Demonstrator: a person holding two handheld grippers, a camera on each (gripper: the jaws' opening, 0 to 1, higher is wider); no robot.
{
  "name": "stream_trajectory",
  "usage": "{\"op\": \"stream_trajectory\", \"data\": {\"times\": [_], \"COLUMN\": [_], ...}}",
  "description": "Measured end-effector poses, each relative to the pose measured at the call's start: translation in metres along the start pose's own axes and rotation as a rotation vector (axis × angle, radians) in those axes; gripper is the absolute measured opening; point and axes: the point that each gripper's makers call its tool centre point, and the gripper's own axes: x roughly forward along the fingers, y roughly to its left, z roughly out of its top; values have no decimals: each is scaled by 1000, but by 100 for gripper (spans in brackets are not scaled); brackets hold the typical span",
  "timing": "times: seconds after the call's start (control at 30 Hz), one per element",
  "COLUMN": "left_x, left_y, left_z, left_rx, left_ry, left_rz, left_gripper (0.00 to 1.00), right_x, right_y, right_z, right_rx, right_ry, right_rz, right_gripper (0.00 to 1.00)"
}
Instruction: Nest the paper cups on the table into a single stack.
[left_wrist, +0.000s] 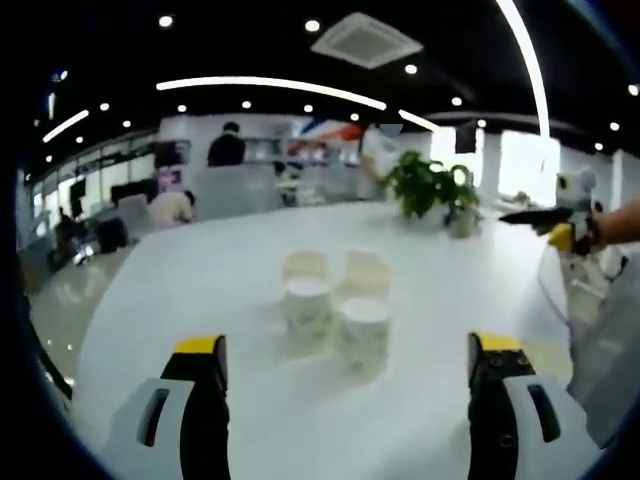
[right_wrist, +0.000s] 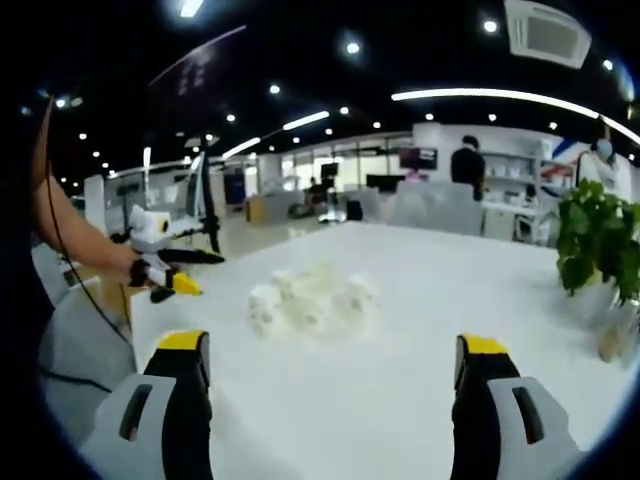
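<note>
Paper cups (left_wrist: 335, 300) cluster mid-table (left_wrist: 200, 270), unstacked; our left gripper (left_wrist: 345, 365) and right gripper (right_wrist: 330, 365) gape apart, and we risk toppling close neighbours.

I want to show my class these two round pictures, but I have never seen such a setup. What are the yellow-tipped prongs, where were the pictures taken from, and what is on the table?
A person holds a two-jaw gripper in each hand; each carries a fisheye camera looking along its jaws. The left gripper and the right gripper both stand open, holding nothing. Each also shows at the edge of the other's view, with the person's hand. On the white table stand four paper cups in a cluster, not yet stacked. A potted plant stands at the far side.
</note>
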Motion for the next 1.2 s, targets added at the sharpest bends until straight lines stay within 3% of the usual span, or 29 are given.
{"op": "stream_trajectory", "data": {"times": [0.1,0.23,0.47,0.77,1.2], "left_x": [11,27,42,57,79], "left_y": [-2,-3,-9,-16,-25], "left_z": [4,1,2,-1,-28], "left_rx": [-10,33,35,40,41], "left_ry": [-26,-10,-11,-1,83], "left_rz": [-15,-22,-48,-92,-152], "left_gripper": [92,89,89,78,63], "right_x": [-1,0,2,3,3], "right_y": [-3,-4,-3,-1,-1], "right_z": [-2,-5,-4,-6,-11], "right_rx": [3,11,13,19,24], "right_ry": [-1,10,-3,-1,14], "right_rz": [-6,-8,-4,3,6], "right_gripper": [100,100,100,100,100]}}
